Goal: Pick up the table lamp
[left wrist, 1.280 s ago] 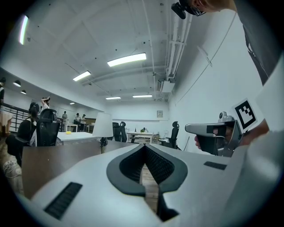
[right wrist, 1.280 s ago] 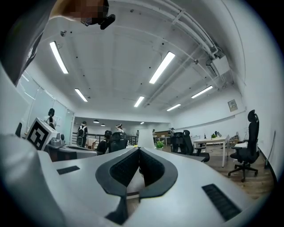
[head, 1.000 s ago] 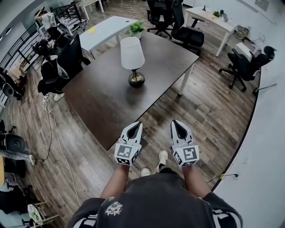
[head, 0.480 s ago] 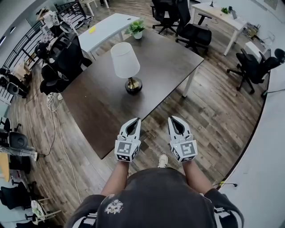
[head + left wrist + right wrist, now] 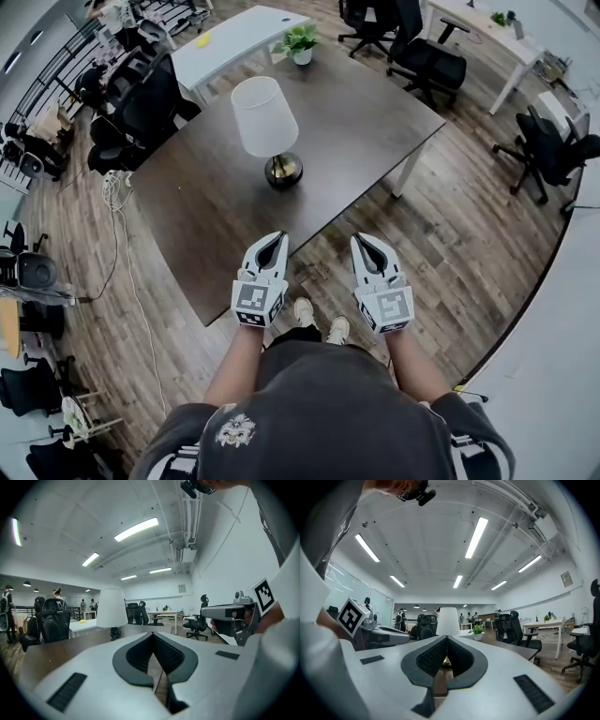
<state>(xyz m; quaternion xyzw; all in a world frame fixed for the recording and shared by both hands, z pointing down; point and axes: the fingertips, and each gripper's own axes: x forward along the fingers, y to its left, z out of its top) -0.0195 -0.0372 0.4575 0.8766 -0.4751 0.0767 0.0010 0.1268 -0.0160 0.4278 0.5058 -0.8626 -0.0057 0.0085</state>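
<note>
Near the middle of the dark surface (image 5: 366, 122) stands the table lamp (image 5: 270, 139), upright, well beyond the left tongs (image 5: 277, 240) and right tongs (image 5: 362, 242). Both are closed and empty; they should open before reaching, then grip between shade (image 5: 262, 111) and base (image 5: 283, 171).

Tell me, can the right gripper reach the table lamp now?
Probably not yet: the right gripper, shut, is at the edge of the table, and the table lamp stands mid-table. Nothing intervenes.
</note>
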